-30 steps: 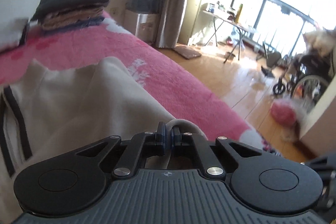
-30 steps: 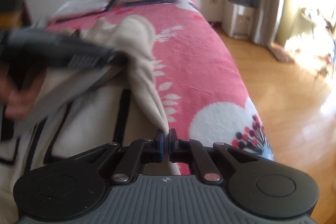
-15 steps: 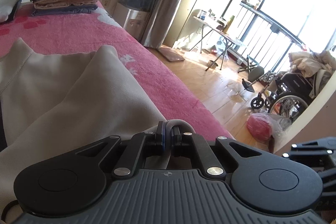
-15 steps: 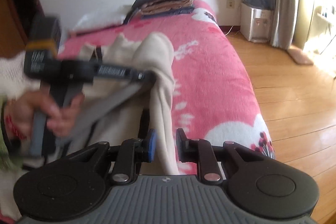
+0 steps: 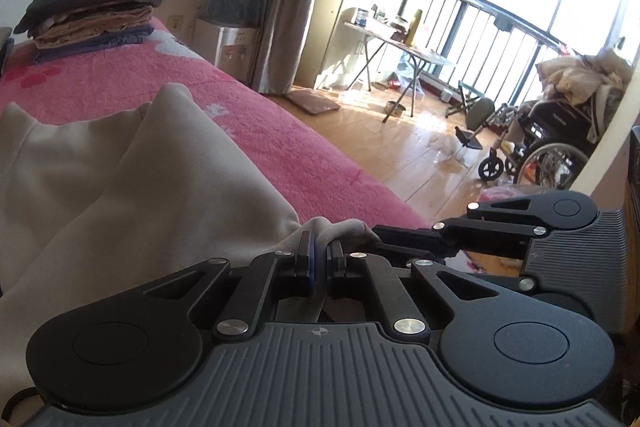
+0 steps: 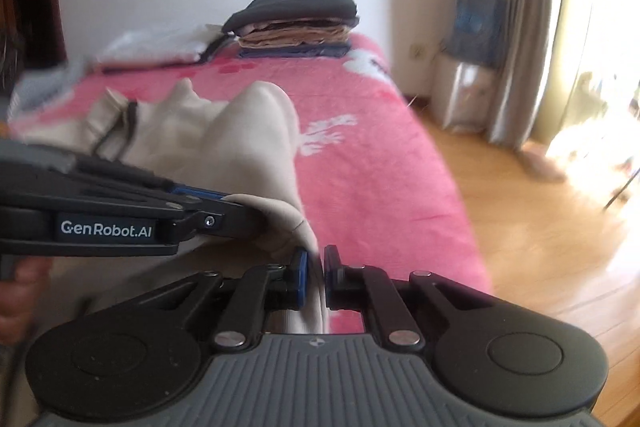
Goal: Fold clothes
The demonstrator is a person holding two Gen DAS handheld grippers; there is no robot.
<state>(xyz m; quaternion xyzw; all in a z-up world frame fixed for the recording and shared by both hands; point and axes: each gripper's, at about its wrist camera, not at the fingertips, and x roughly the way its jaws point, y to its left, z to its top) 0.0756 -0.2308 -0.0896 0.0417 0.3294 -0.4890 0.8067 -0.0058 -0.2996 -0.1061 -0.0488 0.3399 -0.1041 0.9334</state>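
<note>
A beige garment (image 5: 140, 167) with dark trim lies bunched on the pink bed blanket (image 5: 280, 131). My left gripper (image 5: 318, 259) is shut on a fold of its edge. Just to its right, the right gripper (image 5: 384, 239) reaches the same bunch of cloth. In the right wrist view, the right gripper (image 6: 315, 267) is shut on a hanging strip of the beige garment (image 6: 248, 147). The left gripper (image 6: 236, 207) comes in from the left, held by a hand, and pinches the cloth just above. A stack of folded clothes (image 6: 296, 23) sits at the bed's far end.
The bed's right edge drops to a wooden floor (image 5: 400, 155). A water dispenser (image 5: 232, 27) and curtain stand by the wall. Further right are a folding table (image 5: 396, 43) and a wheelchair (image 5: 552, 143). A white pillow (image 6: 156, 47) lies beside the stack.
The right gripper opened, let go of the cloth, then closed on the garment's edge again right beside the left gripper. The left gripper kept its hold and tilted up.
</note>
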